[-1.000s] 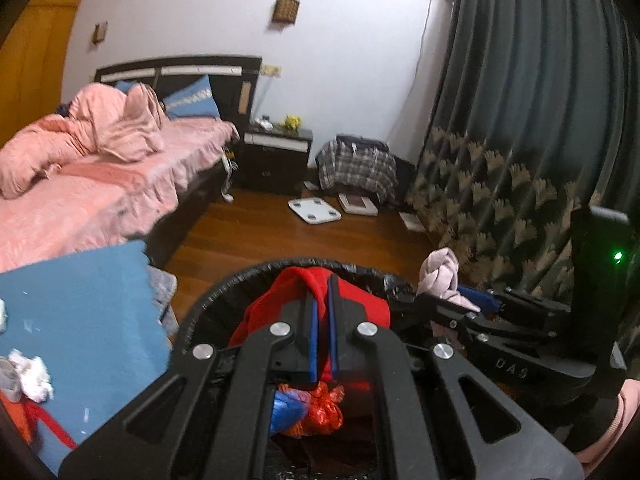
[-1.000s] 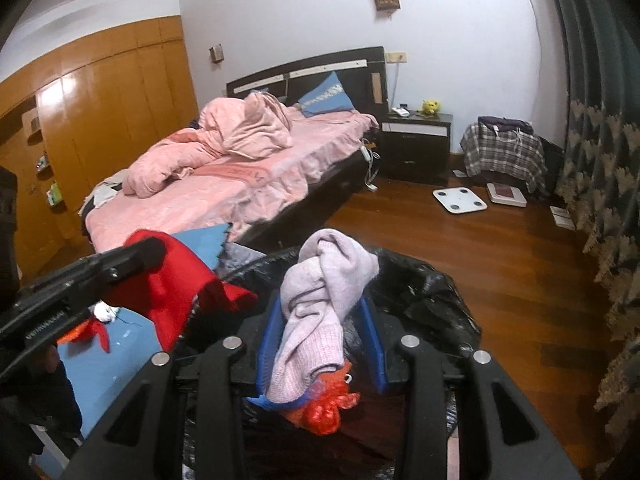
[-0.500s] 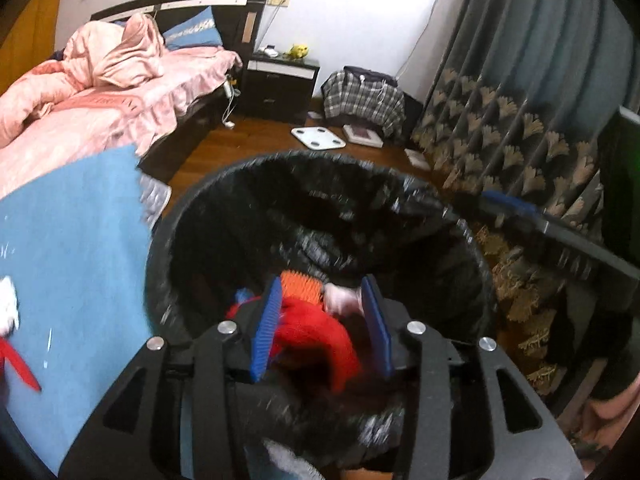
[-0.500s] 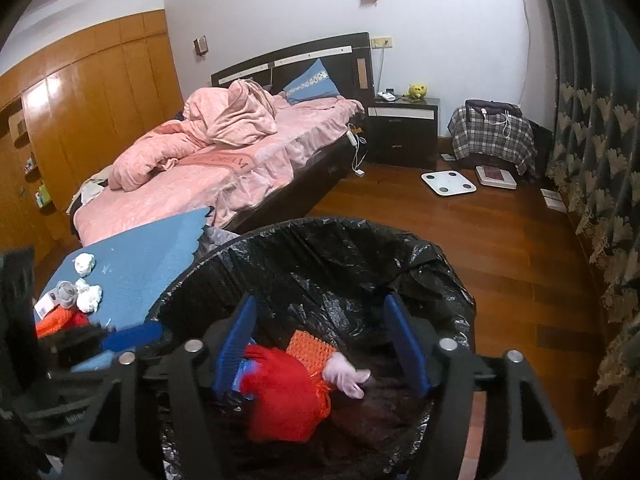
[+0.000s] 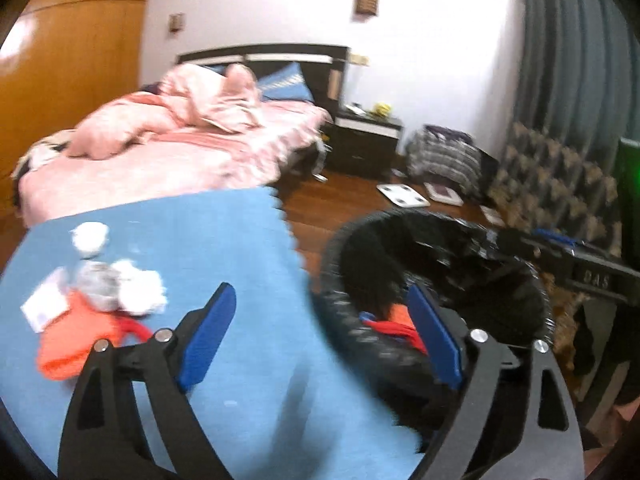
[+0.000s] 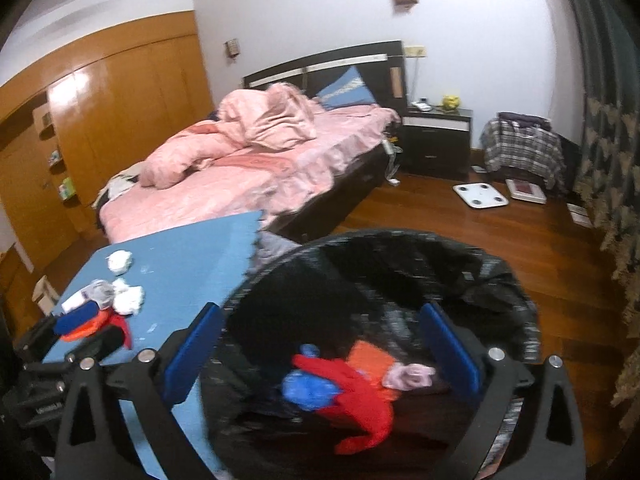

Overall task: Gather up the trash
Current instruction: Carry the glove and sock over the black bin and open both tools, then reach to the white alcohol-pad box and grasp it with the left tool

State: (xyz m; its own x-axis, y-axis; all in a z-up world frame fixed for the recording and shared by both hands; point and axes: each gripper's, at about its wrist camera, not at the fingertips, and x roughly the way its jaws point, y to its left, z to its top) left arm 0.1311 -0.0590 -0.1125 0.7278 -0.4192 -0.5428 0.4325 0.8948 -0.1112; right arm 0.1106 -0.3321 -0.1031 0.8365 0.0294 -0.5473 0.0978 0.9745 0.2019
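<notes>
A round bin lined with a black bag [image 6: 500, 280] holds a red cloth [image 6: 356, 404], a pink cloth [image 6: 408, 376] and orange and blue scraps. It also shows in the left wrist view [image 5: 352, 336]. My right gripper [image 6: 324, 352] is open and empty above the bin. My left gripper [image 5: 320, 332] is open and empty, spanning the bin's left rim and the blue mat [image 5: 248, 264]. On the mat lie white crumpled tissues [image 5: 138, 286], an orange cloth [image 5: 76, 340], a grey wad [image 5: 96, 282] and a white card [image 5: 44, 306].
A bed with pink bedding [image 6: 256, 168] stands behind the mat. A dark nightstand [image 6: 438, 140], a plaid bag [image 6: 524, 144] and a white scale [image 6: 480, 196] sit on the wooden floor. Dark curtains [image 6: 612, 120] hang at the right.
Both grippers opened and dropped the red and pink cloths into the bin. The left gripper has since swung left toward the blue mat; the right gripper has risen a little.
</notes>
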